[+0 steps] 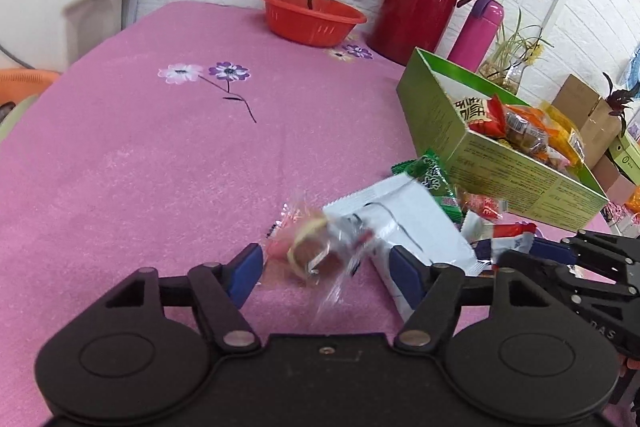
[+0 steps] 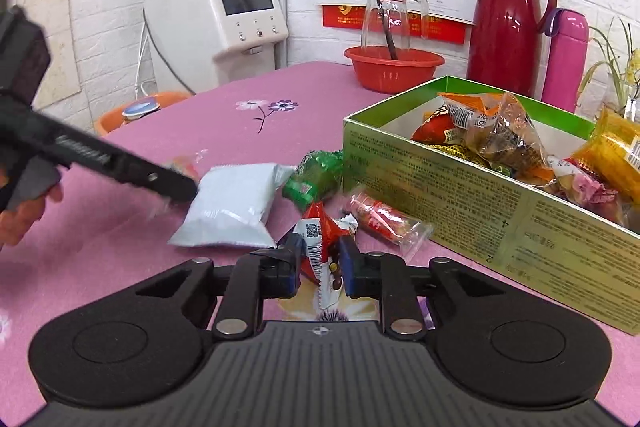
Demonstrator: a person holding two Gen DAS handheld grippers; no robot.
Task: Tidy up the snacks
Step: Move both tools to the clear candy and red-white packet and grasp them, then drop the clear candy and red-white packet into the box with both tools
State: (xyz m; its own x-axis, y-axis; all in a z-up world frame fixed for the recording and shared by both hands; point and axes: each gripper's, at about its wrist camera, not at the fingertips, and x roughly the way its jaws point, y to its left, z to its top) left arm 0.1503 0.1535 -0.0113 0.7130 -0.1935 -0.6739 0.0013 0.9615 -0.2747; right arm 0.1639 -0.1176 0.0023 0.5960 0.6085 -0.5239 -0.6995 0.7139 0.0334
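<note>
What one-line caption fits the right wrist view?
Right gripper shut on a red foil snack packet beside the green cardboard box of snacks.

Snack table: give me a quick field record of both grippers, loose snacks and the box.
left gripper: jaws around clear-wrapped snack, pads not yet pressing
right gripper: shut on red packet
loose on tablecloth: white pouch, green packet, red-filled clear packet
green box: open, holds snacks

The bench (image 1: pixel 120 155) lies open to the left and far. On the right, the green box (image 1: pixel 500 163) blocks passage, loose snack packets (image 2: pixel 236 203) crowd beside it, and a red basin (image 1: pixel 312 17) stands far.
</note>
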